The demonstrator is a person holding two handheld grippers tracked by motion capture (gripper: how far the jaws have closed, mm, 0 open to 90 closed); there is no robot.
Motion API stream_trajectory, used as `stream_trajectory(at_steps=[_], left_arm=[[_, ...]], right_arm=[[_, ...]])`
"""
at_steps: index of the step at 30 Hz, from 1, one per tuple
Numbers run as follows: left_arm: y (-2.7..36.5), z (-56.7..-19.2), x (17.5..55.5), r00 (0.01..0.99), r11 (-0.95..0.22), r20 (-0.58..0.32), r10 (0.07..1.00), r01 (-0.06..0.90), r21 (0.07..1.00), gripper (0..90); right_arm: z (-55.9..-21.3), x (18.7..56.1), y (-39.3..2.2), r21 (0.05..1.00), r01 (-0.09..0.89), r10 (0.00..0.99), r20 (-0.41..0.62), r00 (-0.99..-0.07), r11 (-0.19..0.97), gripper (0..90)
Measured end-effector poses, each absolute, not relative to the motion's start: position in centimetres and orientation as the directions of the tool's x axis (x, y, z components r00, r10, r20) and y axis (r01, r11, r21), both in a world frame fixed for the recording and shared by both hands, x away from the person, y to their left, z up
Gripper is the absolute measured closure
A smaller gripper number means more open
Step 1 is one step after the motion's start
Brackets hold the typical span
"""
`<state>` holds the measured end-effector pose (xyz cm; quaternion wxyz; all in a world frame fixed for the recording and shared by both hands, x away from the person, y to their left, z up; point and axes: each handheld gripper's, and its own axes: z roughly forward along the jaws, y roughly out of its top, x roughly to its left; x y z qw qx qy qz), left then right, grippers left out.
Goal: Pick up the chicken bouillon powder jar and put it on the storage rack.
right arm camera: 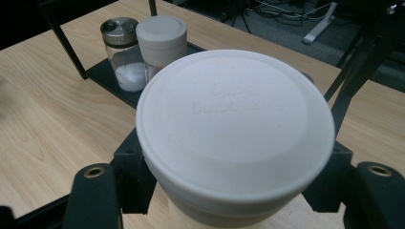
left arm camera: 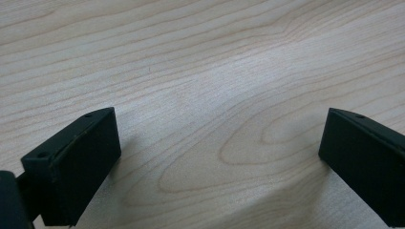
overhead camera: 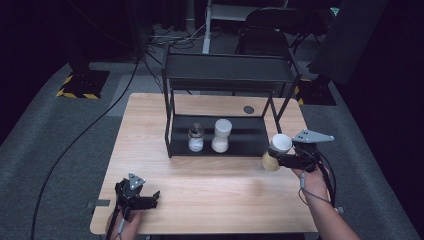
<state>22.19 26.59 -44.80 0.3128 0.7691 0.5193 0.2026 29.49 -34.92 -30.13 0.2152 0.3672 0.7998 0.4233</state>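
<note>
Right gripper (overhead camera: 278,160) clamped on white-lidded jar (overhead camera: 275,151) at its waist, tilted; light, rigid, smooth, so grip below lid; left gripper (overhead camera: 150,199) wide open, empty

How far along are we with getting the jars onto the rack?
Done: a glass shaker and a white-lidded jar stand on the rack's lower shelf. In hand: the right claw is shut on a third white-lidded jar, tilted, beside the rack's right end. Left: setting it on the shelf. The left claw is open over the table.
</note>
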Motion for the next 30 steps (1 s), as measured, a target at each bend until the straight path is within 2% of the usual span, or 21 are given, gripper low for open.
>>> stream_trajectory(at_steps=[30], left_arm=[[26.4, -44.8, 22.3, 0.367, -0.259, -0.011, 0.93, 0.675, 0.691, 0.3]], right_arm=[[-27.8, 33.9, -32.5, 0.84, 0.397, 0.778, -0.046, -0.627, 0.37, 34.0]])
